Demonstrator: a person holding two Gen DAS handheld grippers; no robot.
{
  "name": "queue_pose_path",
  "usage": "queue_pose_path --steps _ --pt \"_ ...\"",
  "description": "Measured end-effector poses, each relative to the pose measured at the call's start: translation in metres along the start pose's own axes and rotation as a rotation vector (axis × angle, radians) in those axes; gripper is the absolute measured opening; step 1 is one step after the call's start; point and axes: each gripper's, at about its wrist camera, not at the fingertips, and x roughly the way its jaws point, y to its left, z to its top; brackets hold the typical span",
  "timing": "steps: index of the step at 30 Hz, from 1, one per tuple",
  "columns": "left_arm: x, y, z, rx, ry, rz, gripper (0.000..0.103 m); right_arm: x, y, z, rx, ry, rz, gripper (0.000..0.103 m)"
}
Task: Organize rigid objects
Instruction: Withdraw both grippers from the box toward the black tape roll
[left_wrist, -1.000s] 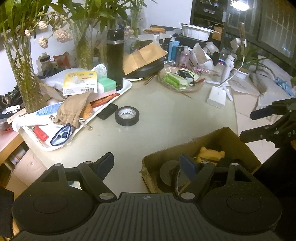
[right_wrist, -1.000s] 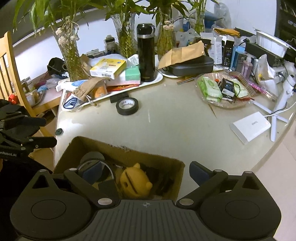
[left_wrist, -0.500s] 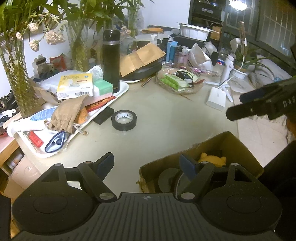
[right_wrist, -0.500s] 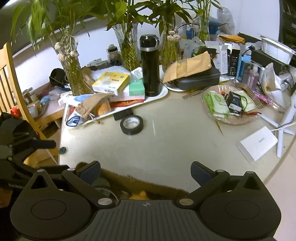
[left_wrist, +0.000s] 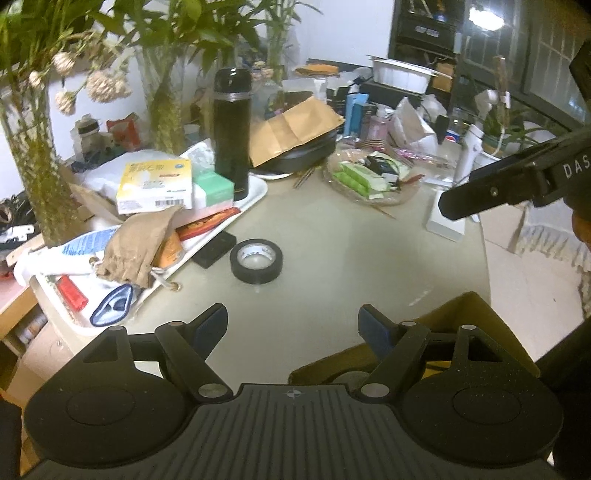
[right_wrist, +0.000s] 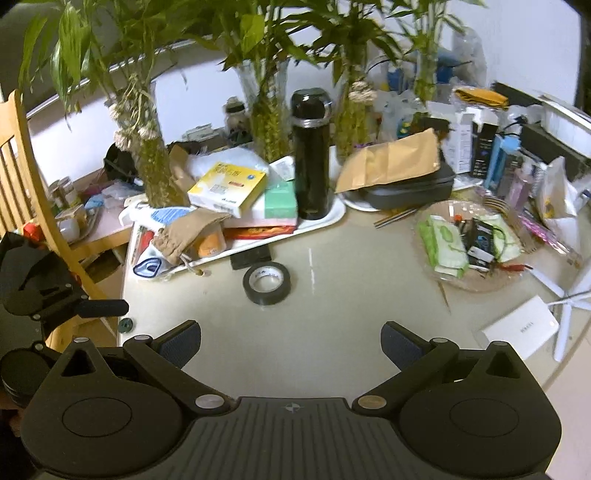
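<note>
A black roll of tape (left_wrist: 256, 260) (right_wrist: 266, 283) lies flat on the pale table, just in front of a white tray (left_wrist: 258, 188) (right_wrist: 334, 216). Beside it a flat black block (left_wrist: 216, 249) (right_wrist: 250, 257) rests against the tray's edge. My left gripper (left_wrist: 293, 325) is open and empty, short of the tape. Its right finger hangs over a brown cardboard box (left_wrist: 480, 314) at the near edge. My right gripper (right_wrist: 291, 341) is open and empty too, above bare table nearer than the tape. Its finger shows as a dark bar (left_wrist: 491, 192) at the right of the left wrist view.
The tray carries a tall black flask (left_wrist: 232, 133) (right_wrist: 313, 155), a yellow carton (left_wrist: 157, 182), a green box (right_wrist: 281, 201) and a brown pouch (left_wrist: 142, 243). A glass dish of packets (right_wrist: 469, 240), a white box (right_wrist: 521, 330), plant vases (right_wrist: 155, 177) and a wooden chair (right_wrist: 26, 177) ring the table.
Both grippers have drawn back and up from the cardboard box. The right wrist view no longer shows the box or the yellow toy inside it. The tape has not moved.
</note>
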Motion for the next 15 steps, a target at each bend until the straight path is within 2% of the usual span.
queue_pose_path --steps 3,15 --pt "0.002 0.006 -0.002 -0.019 0.007 0.007 0.078 0.011 0.003 0.004 -0.022 0.026 0.033 0.103" --pt "0.016 0.027 -0.020 -0.084 0.035 0.031 0.078 0.060 0.015 0.012 -0.120 0.078 0.045 0.102"
